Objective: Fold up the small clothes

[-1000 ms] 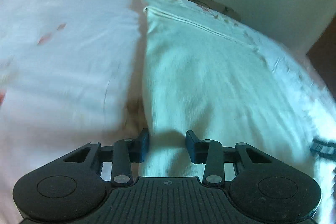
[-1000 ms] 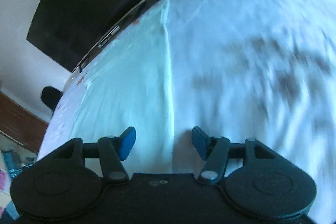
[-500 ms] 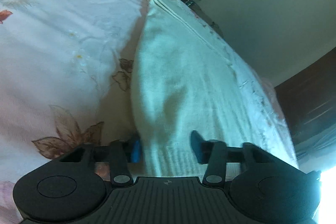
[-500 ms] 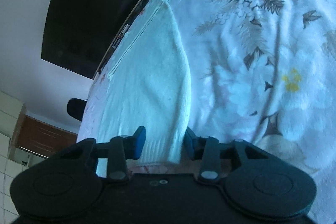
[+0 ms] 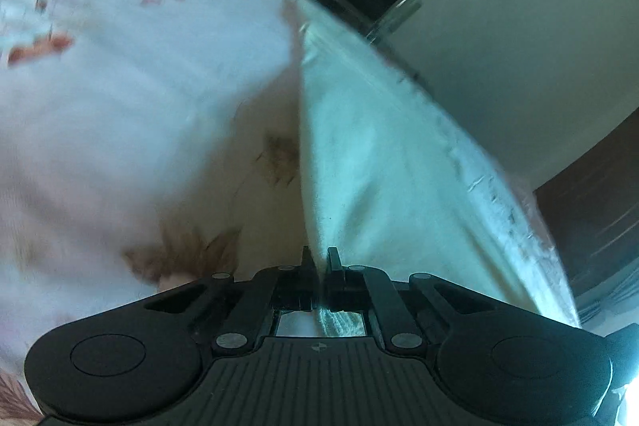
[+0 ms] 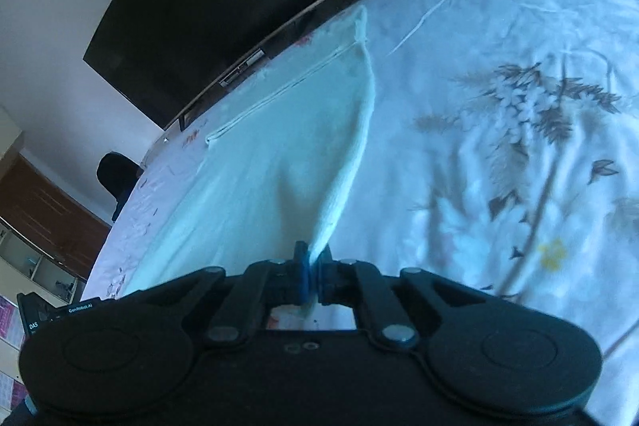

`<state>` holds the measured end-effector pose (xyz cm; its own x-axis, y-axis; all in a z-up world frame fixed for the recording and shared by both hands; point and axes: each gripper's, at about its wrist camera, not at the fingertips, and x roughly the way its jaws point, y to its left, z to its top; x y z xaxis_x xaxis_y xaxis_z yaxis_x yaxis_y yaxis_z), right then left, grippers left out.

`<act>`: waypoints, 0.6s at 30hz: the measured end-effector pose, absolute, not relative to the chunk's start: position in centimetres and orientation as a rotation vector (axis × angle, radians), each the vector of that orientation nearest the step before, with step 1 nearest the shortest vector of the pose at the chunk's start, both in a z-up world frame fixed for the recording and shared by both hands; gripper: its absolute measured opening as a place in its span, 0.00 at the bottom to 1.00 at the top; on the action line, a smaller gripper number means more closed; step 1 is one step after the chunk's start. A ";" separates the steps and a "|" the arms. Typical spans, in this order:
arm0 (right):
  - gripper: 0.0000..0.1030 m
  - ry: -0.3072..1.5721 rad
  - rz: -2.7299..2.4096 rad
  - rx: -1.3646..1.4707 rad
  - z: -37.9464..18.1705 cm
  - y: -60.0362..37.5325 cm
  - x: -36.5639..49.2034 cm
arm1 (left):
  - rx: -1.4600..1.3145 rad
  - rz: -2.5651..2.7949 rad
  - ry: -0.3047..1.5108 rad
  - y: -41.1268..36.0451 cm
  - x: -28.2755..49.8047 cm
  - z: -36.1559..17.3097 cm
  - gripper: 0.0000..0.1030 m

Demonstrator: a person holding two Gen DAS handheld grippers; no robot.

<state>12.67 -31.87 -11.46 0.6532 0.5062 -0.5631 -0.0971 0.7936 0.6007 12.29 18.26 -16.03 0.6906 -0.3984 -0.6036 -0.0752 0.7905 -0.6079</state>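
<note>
The left tongs (image 5: 318, 260) are squeezed tight on one near corner of the pale cloth (image 5: 383, 162). The cloth lies stretched across the flowery bed sheet (image 6: 519, 114), its near edge lifted. The right tongs (image 6: 313, 258) pinch the other near corner tight.

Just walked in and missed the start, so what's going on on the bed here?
A person holding a gripper in each hand is folding a pale white knit garment spread on the floral bedsheet. The left gripper and the right gripper are each shut on a near corner of the garment, and the pinched edge is raised off the sheet. The far hem lies flat toward the dark television.
</note>
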 end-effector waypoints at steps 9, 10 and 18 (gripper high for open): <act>0.04 0.849 0.307 0.553 -14.4 -31.6 13.8 | -0.783 -0.173 0.760 19.0 11.8 -17.1 0.04; 0.04 0.839 0.311 0.545 -13.9 -31.5 14.2 | -0.804 -0.173 0.760 19.1 11.9 -17.0 0.04; 0.05 0.699 0.352 0.439 -8.3 -30.7 17.1 | -0.828 -0.186 0.646 19.4 14.2 -12.0 0.04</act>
<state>17.07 -30.69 -8.25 0.7137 0.4500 -0.5368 -0.1630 0.8520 0.4975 14.21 19.36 -11.96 0.7947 -0.3959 -0.4601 -0.0898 0.6730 -0.7342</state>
